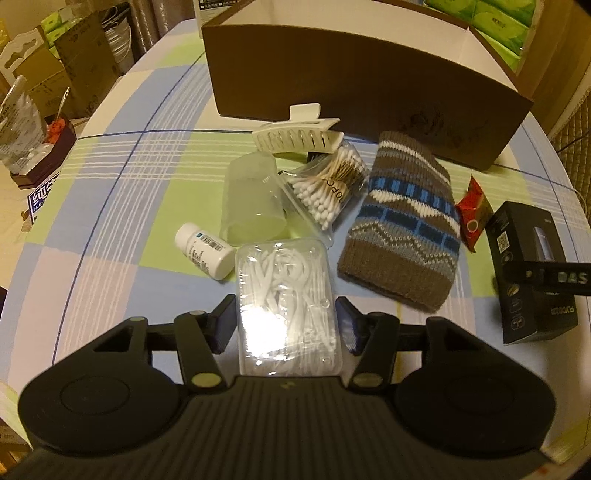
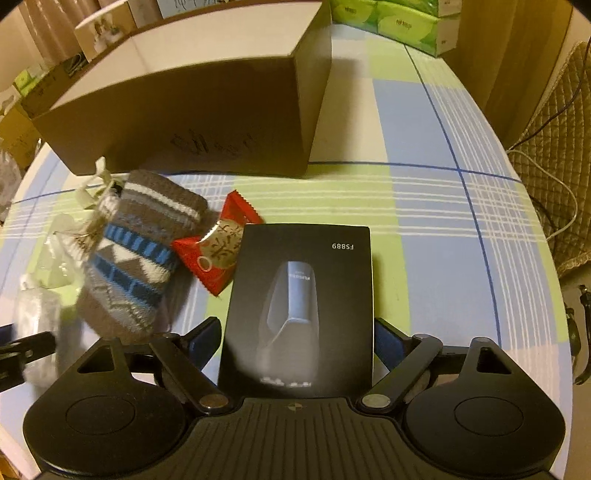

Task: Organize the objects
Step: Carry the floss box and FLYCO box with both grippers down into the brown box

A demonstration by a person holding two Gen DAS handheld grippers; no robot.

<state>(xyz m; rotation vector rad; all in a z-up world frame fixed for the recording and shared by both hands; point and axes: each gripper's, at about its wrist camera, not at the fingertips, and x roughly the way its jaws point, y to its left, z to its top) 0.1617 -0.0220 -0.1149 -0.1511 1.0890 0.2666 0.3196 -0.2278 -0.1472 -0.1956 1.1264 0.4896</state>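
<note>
My left gripper point(image 1: 286, 323) is shut on a clear plastic box of white floss picks point(image 1: 286, 295), its pads pressed on the box's two long sides. My right gripper point(image 2: 297, 341) stands open astride a black shaver box point(image 2: 301, 302) that lies flat on the checked tablecloth point(image 2: 424, 236); its pads sit close beside the box edges. The big brown cardboard box point(image 1: 351, 77), open at the top, stands behind the objects. A knitted brown-and-blue sock point(image 1: 402, 225) and a red candy wrapper point(image 1: 474, 218) lie between the two grippers.
Beyond the floss box lie a white pill bottle point(image 1: 205, 251), a tipped translucent cup point(image 1: 251, 203), a bag of cotton swabs point(image 1: 328, 184) and a white hair claw point(image 1: 295, 134). Green tissue packs point(image 2: 406, 22) sit at the table's far right. The table edge curves near left.
</note>
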